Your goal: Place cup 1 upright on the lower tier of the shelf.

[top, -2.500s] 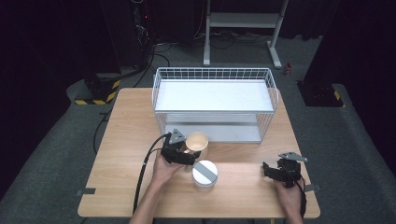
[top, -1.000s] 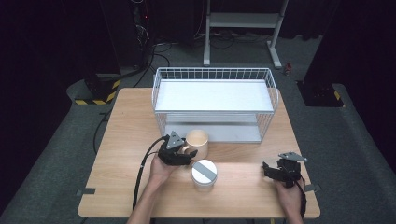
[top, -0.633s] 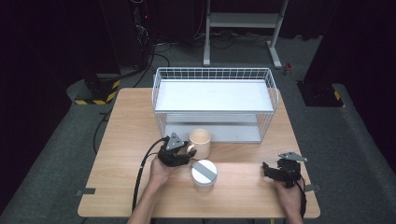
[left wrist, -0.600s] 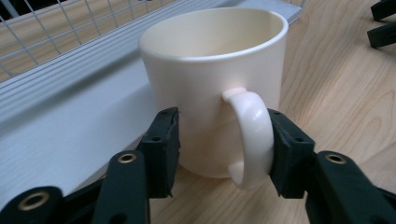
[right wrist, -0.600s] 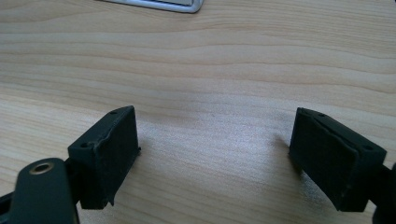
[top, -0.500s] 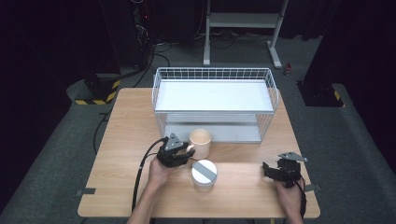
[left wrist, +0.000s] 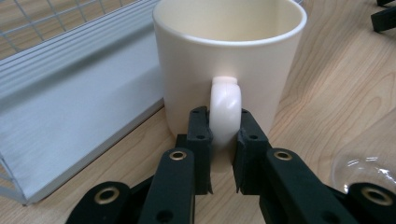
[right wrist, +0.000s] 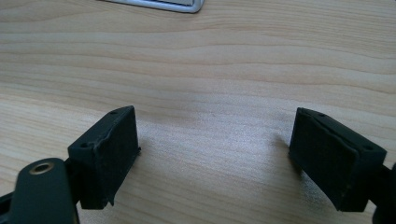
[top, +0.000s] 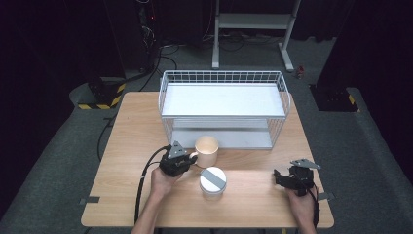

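Mug (left wrist: 229, 60), cream and upright, stands on the desk (top: 122, 141) just in front of the wire rack (top: 224, 105), and the left tool (left wrist: 223, 140) has its two jaws closed on the handle (left wrist: 225, 109) alone. A grip that narrow and low on the loop could, I judge, let the mug swing or slip once lifted, knocking the rack's lower shelf or the lidded jar (top: 213, 181) just beside it. Well apart from the mug, the right tool (right wrist: 215, 158) rests with jaws spread wide, holding nothing.
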Motion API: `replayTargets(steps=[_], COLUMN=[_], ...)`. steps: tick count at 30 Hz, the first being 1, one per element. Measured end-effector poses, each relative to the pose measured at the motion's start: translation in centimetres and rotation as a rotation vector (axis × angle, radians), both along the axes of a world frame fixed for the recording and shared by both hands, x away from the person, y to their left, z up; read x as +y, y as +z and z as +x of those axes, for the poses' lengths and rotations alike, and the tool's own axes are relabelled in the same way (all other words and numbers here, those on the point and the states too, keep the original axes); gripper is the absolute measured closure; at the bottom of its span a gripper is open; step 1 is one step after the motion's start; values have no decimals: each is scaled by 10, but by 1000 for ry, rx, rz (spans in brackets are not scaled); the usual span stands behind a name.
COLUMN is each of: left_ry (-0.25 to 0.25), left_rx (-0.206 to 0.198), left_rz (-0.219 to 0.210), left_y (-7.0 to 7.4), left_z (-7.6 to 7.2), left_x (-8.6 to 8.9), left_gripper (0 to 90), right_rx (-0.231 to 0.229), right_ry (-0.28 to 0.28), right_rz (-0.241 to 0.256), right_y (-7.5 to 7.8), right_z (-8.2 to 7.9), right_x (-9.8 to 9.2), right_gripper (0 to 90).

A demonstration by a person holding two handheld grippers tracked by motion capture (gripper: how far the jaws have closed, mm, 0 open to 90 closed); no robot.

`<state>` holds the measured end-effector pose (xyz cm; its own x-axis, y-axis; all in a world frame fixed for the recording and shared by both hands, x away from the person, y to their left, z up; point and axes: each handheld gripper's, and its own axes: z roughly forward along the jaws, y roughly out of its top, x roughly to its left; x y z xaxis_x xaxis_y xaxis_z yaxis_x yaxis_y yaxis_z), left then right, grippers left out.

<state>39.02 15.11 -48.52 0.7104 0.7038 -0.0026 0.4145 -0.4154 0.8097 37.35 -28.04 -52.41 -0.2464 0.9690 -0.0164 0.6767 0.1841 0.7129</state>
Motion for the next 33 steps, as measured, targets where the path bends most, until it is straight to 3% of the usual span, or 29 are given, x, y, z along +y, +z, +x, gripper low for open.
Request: replayTargets(steps=[7,15,33], left_ry=[-4,-11,-38], left_rx=[-64,-96,-110], left_rz=[17,7,-19], left_y=[-4,-4,6], left_z=[-5,-8,-16], left_x=[0,-2,-2], left_gripper=[797,799,800], right_rx=[0,1,0], right_ry=[0,-1,0], right_rz=[0,1,0], right_y=[0,0,0], right_z=[0,0,0], right_x=[0,0,0], right_gripper=[152,153,153])
